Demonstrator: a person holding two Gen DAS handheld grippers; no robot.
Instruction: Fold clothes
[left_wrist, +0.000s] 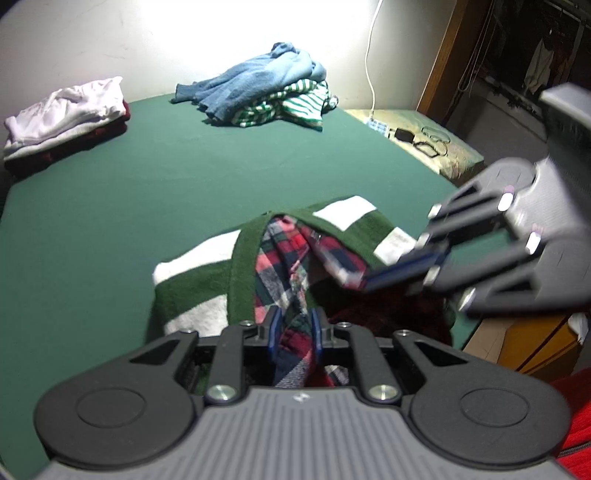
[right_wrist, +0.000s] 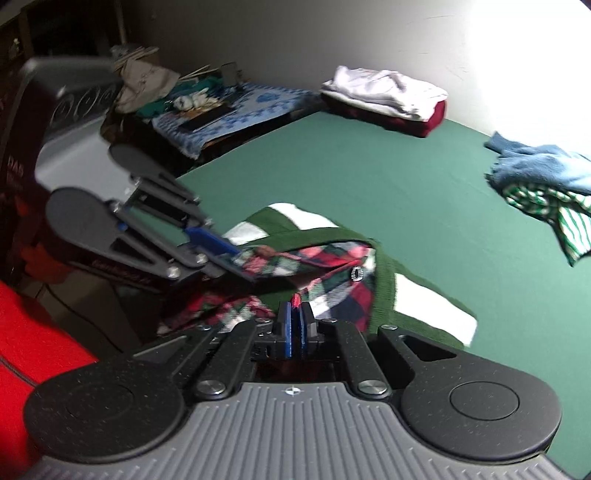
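Two grippers (two clothes piles)

We see a pale wall washed out by a bright glare, with a white cable hanging down it. A green sheet covers the bed. To one side stands a wooden door frame opening onto darkness; to the other, a blue patterned cloth covers cluttered furniture.

You are in a home bedroom: the green-sheeted bed fills the room, folded clothes stacked at its far corner, a loose laundry heap by the wall beyond.
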